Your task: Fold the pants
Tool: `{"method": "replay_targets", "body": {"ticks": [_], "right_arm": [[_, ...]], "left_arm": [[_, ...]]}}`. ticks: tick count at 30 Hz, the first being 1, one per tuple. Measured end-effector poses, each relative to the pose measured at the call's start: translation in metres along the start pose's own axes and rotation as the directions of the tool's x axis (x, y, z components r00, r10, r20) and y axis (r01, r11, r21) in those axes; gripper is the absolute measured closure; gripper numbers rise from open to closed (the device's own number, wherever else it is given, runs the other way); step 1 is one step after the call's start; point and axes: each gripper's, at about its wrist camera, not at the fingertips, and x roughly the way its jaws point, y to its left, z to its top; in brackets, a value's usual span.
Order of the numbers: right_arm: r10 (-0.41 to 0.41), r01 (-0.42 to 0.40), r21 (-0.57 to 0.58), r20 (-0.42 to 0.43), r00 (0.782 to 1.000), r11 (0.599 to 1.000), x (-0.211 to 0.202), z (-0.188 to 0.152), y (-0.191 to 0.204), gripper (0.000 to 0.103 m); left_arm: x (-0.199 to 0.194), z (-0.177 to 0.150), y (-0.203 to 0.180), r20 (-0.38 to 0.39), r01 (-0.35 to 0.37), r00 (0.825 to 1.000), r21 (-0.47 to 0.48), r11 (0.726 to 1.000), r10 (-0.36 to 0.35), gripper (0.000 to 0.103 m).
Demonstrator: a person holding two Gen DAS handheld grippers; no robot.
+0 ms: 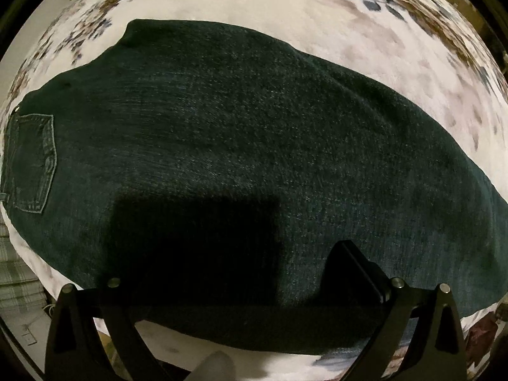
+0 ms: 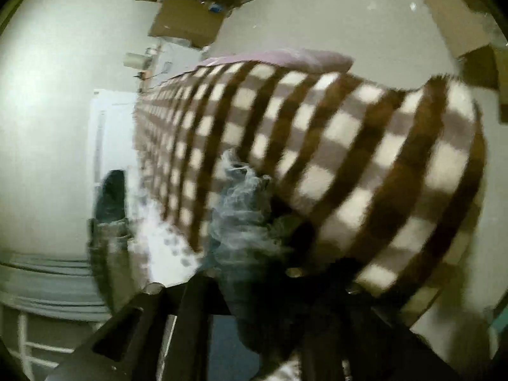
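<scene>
Dark denim pants lie spread flat on a white floral bedspread, with a back pocket at the far left. My left gripper hovers just above the near edge of the pants, jaws wide apart with nothing between them; the right finger shows against the denim. In the blurred right wrist view my right gripper is shut on a bunched piece of the denim pants, lifted off the bed.
A brown and white checked blanket runs along the bed with a pink pillow behind it. Cardboard boxes stand on the floor. A checked cloth lies at the bed's left edge.
</scene>
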Motion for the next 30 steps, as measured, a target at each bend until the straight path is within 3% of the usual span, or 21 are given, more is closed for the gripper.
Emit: {"method": "replay_targets", "body": {"ticks": [3,4,8,14,18,22,26,30], "right_arm": [[-0.047,0.049,-0.042,0.042,0.998,0.998,-0.012,-0.007,0.017,0.094],[-0.053,0.056,-0.055,0.060,0.997,0.997,-0.018,-0.009,0.027,0.095],[-0.056,0.073,-0.161,0.110,0.992,0.984,-0.040,-0.024,0.084,0.095],[-0.032,0.074,-0.422,0.105,0.994,0.903,-0.068,-0.084,0.193,0.095],[-0.033,0.051,-0.572,0.041,0.999,0.818,-0.045,-0.161,0.263,0.095],[-0.078,0.028,-0.669,-0.045,0.996,0.743,0.006,-0.244,0.301,0.095],[-0.186,0.053,-0.755,-0.093,0.978,0.654,0.070,-0.337,0.307,0.095],[-0.309,0.102,-0.819,-0.095,0.946,0.565,0.126,-0.413,0.290,0.095]], "left_arm": [[-0.004,0.008,-0.002,-0.033,0.020,0.999,0.002,1.000,-0.020,0.000],[-0.003,0.024,0.003,-0.039,0.030,0.999,0.001,1.000,-0.030,0.000],[-0.023,0.026,0.023,-0.033,0.110,0.993,-0.044,0.993,-0.111,0.000],[-0.063,0.022,0.063,0.014,0.161,0.987,-0.068,0.985,-0.160,0.000],[-0.078,0.016,0.110,0.025,0.172,0.985,-0.107,0.979,-0.170,0.000],[-0.078,-0.008,0.156,0.035,0.158,0.987,-0.155,0.975,-0.154,0.000],[-0.066,-0.012,0.202,0.025,0.124,0.992,-0.211,0.970,-0.122,0.000],[-0.059,-0.016,0.235,0.017,0.105,0.994,-0.273,0.956,-0.104,0.000]]}}
